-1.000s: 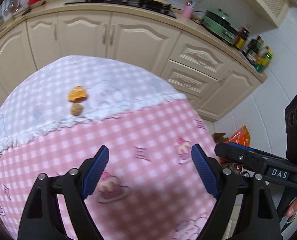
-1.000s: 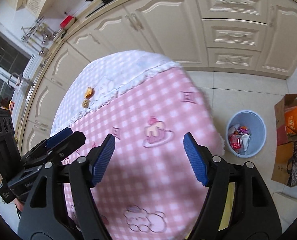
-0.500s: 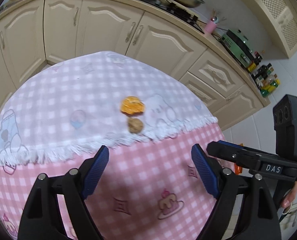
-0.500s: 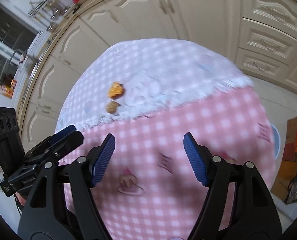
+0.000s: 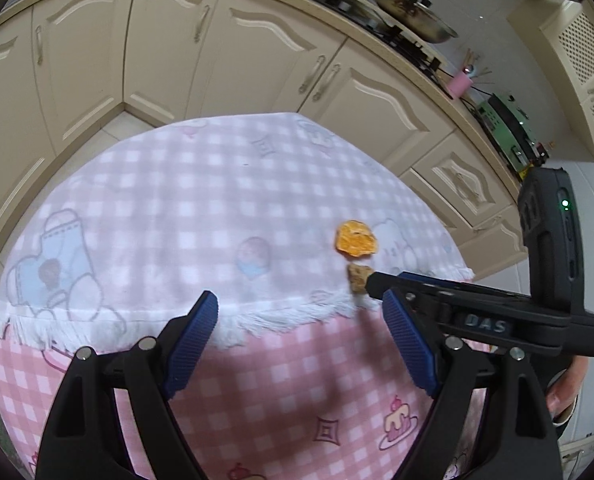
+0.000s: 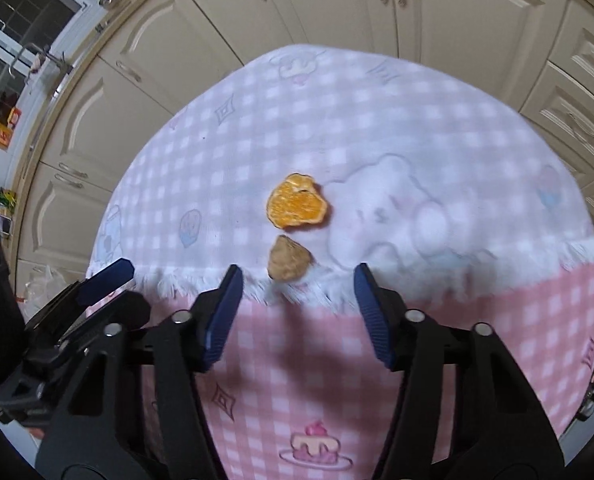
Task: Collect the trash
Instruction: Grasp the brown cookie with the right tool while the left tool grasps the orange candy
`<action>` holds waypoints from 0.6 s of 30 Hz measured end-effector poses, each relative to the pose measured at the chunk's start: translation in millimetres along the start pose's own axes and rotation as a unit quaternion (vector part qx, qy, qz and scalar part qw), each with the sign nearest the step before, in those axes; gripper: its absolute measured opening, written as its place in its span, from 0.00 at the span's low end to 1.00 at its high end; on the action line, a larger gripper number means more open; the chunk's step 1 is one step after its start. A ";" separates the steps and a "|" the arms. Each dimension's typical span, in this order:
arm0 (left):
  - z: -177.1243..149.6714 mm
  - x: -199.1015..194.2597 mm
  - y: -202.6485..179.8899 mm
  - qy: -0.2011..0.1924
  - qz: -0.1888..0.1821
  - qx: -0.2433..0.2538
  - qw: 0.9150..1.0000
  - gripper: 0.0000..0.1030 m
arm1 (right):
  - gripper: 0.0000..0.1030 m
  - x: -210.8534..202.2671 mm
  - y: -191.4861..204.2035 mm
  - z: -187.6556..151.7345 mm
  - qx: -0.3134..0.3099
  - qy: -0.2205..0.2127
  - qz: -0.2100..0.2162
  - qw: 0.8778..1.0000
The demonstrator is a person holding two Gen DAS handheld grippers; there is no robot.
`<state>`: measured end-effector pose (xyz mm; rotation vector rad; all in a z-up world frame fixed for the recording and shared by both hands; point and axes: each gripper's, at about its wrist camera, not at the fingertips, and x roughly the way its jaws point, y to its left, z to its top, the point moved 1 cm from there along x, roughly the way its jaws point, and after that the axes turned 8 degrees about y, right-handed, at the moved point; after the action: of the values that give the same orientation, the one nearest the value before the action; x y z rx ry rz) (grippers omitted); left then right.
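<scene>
In the left wrist view, the left gripper point(image 5: 299, 336) points steeply down at the lower centre of the frame, its ribbed blue fingers point(image 5: 193, 340) spread wide with only cloth between them. Beneath lies a soft pink gingham tablecloth point(image 5: 289, 392) overlapped by a paler checked cloth point(image 5: 169, 208) with a white fringe. Right of centre sit a wrinkled orange peel point(image 5: 356, 239) and, just below it, a rough tan scrap point(image 5: 359, 276), partly hidden by the tip of the right gripper point(image 5: 381, 280), which enters from the right edge. A person's fingers show, cut off, at the lower right.

In the right wrist view, the right gripper point(image 6: 297, 294) also tilts down, its jaws having just been closing yet apart, gripping nothing. The tan scrap point(image 6: 289, 258) lies just beyond the fingertips, the peel point(image 6: 297, 207) near above it. The left gripper point(image 6: 105, 278) enters at the left edge.
</scene>
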<state>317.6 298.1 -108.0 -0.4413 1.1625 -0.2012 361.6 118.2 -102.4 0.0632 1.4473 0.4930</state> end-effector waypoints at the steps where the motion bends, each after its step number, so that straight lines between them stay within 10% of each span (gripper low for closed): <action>1: 0.9 1.2 1.6 0.001 0.002 -0.002 1.000 0.80 | 0.49 4.7 2.7 2.0 -0.002 0.002 -0.005 1.000; 4: 3.5 6.4 7.4 0.007 0.011 -0.009 1.000 0.80 | 0.25 13.5 7.0 4.1 -0.013 -0.009 -0.024 1.000; 18: 22.1 40.5 -45.2 0.041 0.063 0.024 0.997 0.80 | 0.24 -32.6 -50.3 -0.9 0.025 -0.038 0.053 0.998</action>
<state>357.0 247.4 -115.1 -0.3188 1.2597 -0.1384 373.7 61.0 -88.9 0.1971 1.3854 0.5362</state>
